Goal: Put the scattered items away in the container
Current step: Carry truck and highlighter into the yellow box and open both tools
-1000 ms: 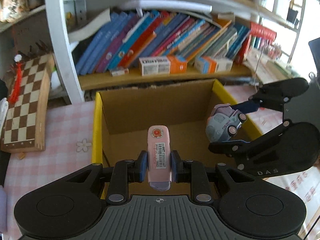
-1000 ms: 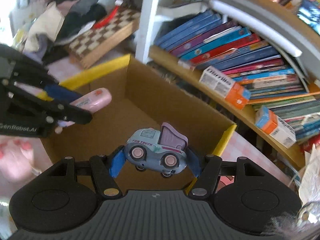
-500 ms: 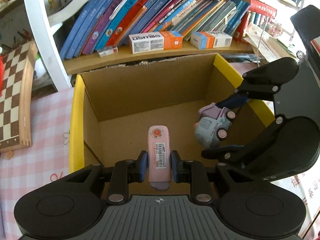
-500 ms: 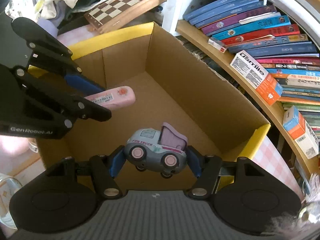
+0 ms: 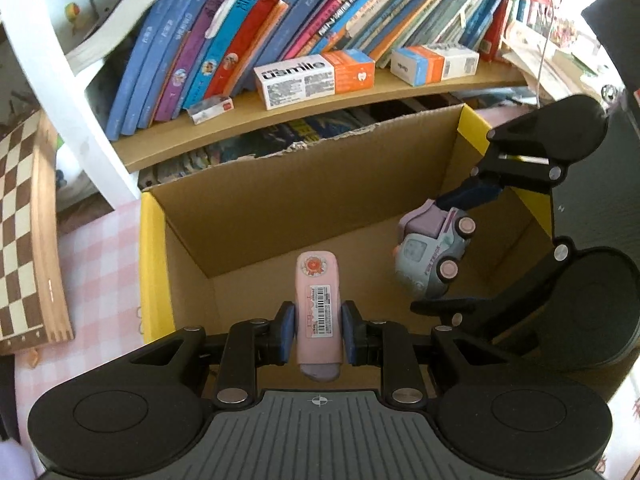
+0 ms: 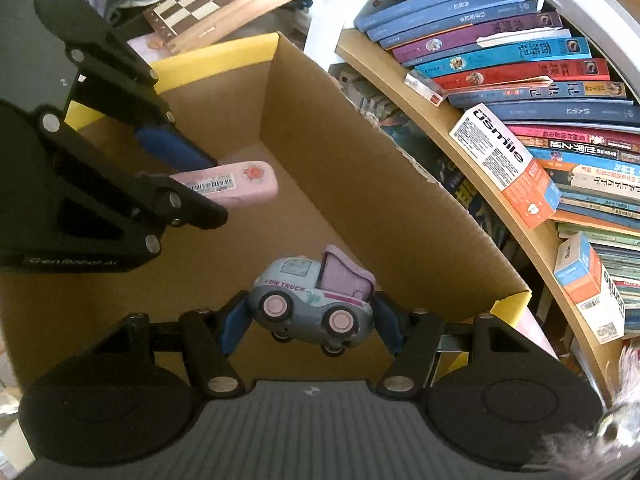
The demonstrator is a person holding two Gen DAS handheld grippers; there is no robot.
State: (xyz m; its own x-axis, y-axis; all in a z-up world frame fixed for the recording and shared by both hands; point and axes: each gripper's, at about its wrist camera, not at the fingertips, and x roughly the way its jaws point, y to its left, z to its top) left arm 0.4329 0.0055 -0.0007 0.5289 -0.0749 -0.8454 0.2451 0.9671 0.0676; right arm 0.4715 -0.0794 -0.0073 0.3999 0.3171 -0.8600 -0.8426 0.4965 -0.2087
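Both loads hung over the open cardboard box point(image 5: 280, 200). Left claw point(image 5: 317, 330) clamped a pink case point(image 5: 318, 300), long axis toward the box's far wall. Right claw point(image 6: 310, 316) gripped a toy truck point(image 6: 312, 304) nearer the box's right wall; box floor directly below both.

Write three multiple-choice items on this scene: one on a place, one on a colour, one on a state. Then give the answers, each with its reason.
1. Where is the toy truck?
A. on the shelf
B. over the open box
C. on the chessboard

2. What colour is the case in the left gripper?
A. pink
B. green
C. black

3. What is the right gripper doing?
A. hanging open and empty
B. gripping a book
C. gripping the truck

Answers:
1 B: cardboard floor shows beneath the truck.
2 A: its body is pink with a barcode label.
3 C: blue fingers press both ends of the truck.
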